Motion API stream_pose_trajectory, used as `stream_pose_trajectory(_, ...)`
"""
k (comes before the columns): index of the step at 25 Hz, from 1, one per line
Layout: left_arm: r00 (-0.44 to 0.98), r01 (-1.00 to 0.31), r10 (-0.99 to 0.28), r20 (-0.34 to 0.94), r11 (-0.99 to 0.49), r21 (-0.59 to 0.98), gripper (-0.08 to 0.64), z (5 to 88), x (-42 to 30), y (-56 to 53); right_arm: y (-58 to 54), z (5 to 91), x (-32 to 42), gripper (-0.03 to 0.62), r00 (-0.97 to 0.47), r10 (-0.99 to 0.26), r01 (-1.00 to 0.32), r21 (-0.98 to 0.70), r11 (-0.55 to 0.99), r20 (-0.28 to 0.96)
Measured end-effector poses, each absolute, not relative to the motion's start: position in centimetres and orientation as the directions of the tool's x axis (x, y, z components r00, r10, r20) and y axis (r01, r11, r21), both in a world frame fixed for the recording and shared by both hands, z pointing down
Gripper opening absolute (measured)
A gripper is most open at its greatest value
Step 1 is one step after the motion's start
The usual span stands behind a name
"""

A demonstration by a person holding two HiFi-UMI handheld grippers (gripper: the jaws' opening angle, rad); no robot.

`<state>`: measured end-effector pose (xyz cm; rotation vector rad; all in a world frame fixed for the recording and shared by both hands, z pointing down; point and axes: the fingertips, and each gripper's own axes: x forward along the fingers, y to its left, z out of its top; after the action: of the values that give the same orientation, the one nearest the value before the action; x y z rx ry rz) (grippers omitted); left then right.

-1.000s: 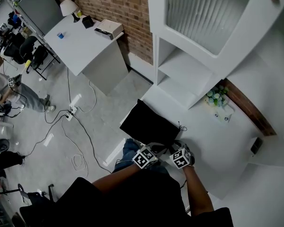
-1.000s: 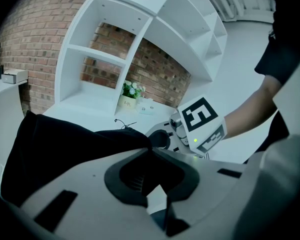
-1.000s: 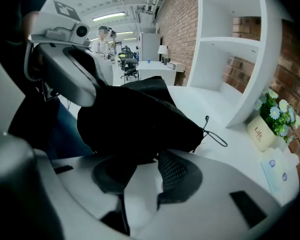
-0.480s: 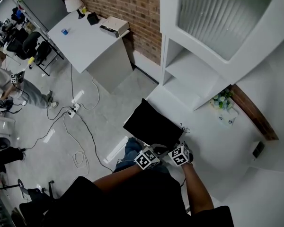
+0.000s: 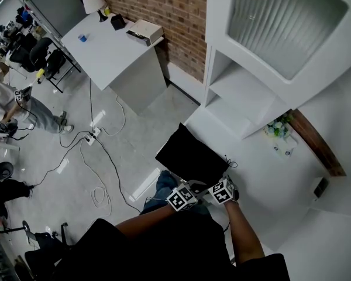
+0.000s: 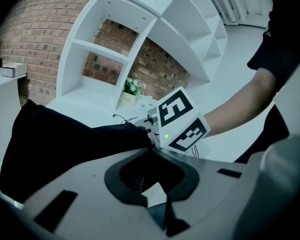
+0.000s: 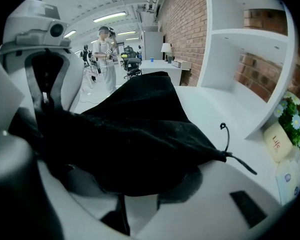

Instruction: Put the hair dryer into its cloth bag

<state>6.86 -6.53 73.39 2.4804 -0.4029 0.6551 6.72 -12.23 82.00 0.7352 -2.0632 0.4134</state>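
Black cloth bag (image 5: 190, 156) is lying flat on the white counter (image 5: 263, 180), stretching away from both tongs, and both of them have hold of its near edge. Left gripper (image 5: 190, 186) has its jaws pinched nearly together on a thin bit of the hem, pointing gently downward. Right gripper (image 5: 215, 184) sits just beside it, tilted much more steeply down, with its jaws clamped on a thicker bunch of the fabric, so the cloth drapes right over them. Marker cubes on the two are almost touching. Both forearms are bare and come up from the bottom of the head view, angling in toward each other so the hands meet at the bag's edge. Bag's drawstring (image 7: 225, 134) trails out on the counter off to the right of the right tongs. Further that way there's a little pot of flowers (image 5: 276, 129).
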Motion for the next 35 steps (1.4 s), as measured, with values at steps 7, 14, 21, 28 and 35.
stream_pose_trajectory(7, 0.839, -0.408, -0.148, 0.524, -0.808, 0.425, 0.035, 73.7, 6.4, -6.7, -12.1, 82.7, 6.5, 0.158, -0.418, -0.32, -0.64, -0.026, 0.768, 0.85)
stream_pose_trajectory(14, 0.837, -0.4, -0.142, 0.529, -0.817, 0.415, 0.034, 74.1, 8.1, -6.7, -10.4, 80.0, 9.0, 0.218, -0.408, -0.394, -0.7, -0.005, 0.714, 0.824)
stream_pose_trajectory(21, 0.783, -0.397, -0.098, 0.614, -0.839, 0.372, 0.035, 76.3, 9.4, -6.7, -3.3, 78.2, 14.9, 0.216, -0.367, -0.508, -0.822, -0.016, 0.57, 0.779)
stream_pose_trajectory(28, 0.73, -0.415, -0.035, 0.683, -0.817, 0.402, 0.038, 79.4, 10.5, -6.7, 3.0, 79.5, 19.0, 0.21, -0.344, -0.532, -0.909, -0.133, 0.394, 0.774)
stream_pose_trajectory(35, 0.752, -0.429, -0.059, 0.657, -0.801, 0.419, 0.173, 79.4, 11.8, -5.7, 5.6, 78.4, 20.0, 0.209, -0.313, -0.589, -0.931, -0.118, 0.345, 0.745)
